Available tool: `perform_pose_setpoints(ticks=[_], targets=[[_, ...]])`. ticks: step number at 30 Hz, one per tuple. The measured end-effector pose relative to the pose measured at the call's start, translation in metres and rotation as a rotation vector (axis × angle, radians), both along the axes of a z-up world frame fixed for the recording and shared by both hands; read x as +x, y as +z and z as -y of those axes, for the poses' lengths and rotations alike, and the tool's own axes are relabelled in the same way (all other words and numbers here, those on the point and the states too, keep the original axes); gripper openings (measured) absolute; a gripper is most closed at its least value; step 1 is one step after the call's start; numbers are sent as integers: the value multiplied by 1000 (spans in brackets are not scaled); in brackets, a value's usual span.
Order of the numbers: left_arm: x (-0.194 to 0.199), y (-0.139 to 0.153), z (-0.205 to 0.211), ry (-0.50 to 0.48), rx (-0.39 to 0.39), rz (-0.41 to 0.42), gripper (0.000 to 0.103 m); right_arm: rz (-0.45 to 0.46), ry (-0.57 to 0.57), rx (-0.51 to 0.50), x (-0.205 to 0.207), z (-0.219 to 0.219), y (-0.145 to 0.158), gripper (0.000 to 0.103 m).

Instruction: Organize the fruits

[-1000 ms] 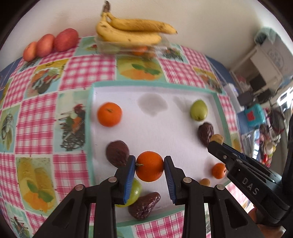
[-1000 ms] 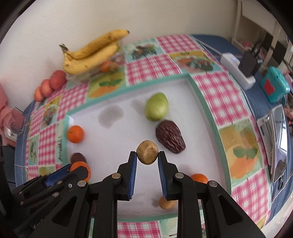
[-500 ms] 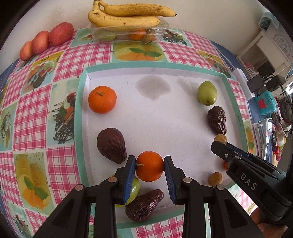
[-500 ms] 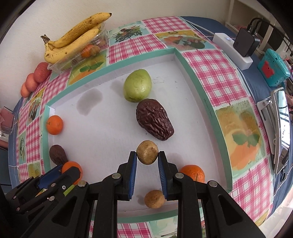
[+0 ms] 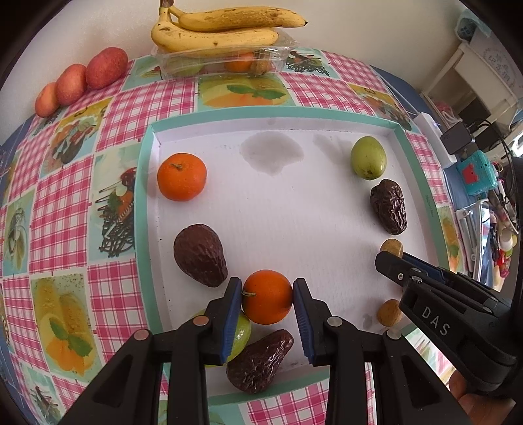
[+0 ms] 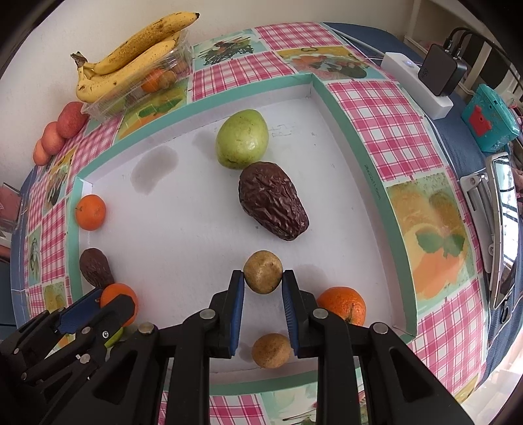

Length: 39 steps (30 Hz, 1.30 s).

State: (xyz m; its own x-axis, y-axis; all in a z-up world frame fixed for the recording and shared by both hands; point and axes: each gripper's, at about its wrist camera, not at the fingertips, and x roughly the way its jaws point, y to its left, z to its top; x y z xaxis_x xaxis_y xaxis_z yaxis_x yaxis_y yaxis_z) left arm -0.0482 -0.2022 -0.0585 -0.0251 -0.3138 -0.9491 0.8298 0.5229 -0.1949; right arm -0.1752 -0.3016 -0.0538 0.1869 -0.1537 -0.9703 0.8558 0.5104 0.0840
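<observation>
My left gripper [image 5: 267, 297] is shut on an orange [image 5: 267, 297] low over the near left of the white tray [image 5: 294, 202]. My right gripper [image 6: 263, 278] is shut on a small brown round fruit [image 6: 263, 276] over the tray's near right. On the tray floor lie a second orange [image 5: 181, 177], a dark avocado [image 5: 200, 255], a green fruit [image 5: 368, 157] and a wrinkled dark avocado [image 6: 272, 200]. Below my left fingers lie a green fruit [image 5: 241, 331] and another dark avocado [image 5: 260, 364]. A third orange [image 6: 342, 305] and another brown fruit [image 6: 271, 350] lie near my right gripper.
Bananas [image 5: 225, 27] lie on a clear plastic box [image 5: 225, 62] at the wall, with red-orange fruits [image 5: 81, 80] to their left. The checked tablecloth [image 5: 65, 202] surrounds the tray. A white power strip [image 6: 416, 83] and a teal device [image 6: 490, 121] lie at the right.
Both grippers have come lower and closer to the tray floor, each still holding its fruit. The tray and fruits loom larger in both views.
</observation>
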Motion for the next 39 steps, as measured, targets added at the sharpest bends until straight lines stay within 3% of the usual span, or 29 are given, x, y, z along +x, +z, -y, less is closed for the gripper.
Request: perform_pose_setpoints(ticks=[15,21,23,24,25,28,30,31,34,36,39], targets=[[-9,23,-12,-16,-14,43,35,-6,7,-3,6,-1,-3,25],[3,37,-34,54,-38,78,36,-22,15,-44,7,-12,5,26],[14,39,-45,109,-28,109,53,-15,25,-53,8,-17,9,31],[19,40,-51,141,-15,136,75,-9,27,-55,8,-20,10,34],[23,40,-55,167,-3,165,80,1,30,-55,8,-23,12,35],[39,43,-75,247,18,239,81,21,39,-64,9,-34,18,38],[47,43,-88,287,22,257,87,33,48,-78,9,-43,22,58],[51,44,-96,305,25,268,92,36,51,-86,10,-48,24,63],[58,46,-112,325,17,277,97,61,60,-105,9,-63,30,71],[57,49,-120,329,10,285,98,84,57,-113,8,-71,33,84],[52,57,-133,327,-2,308,103,96,67,-139,8,-82,40,89]])
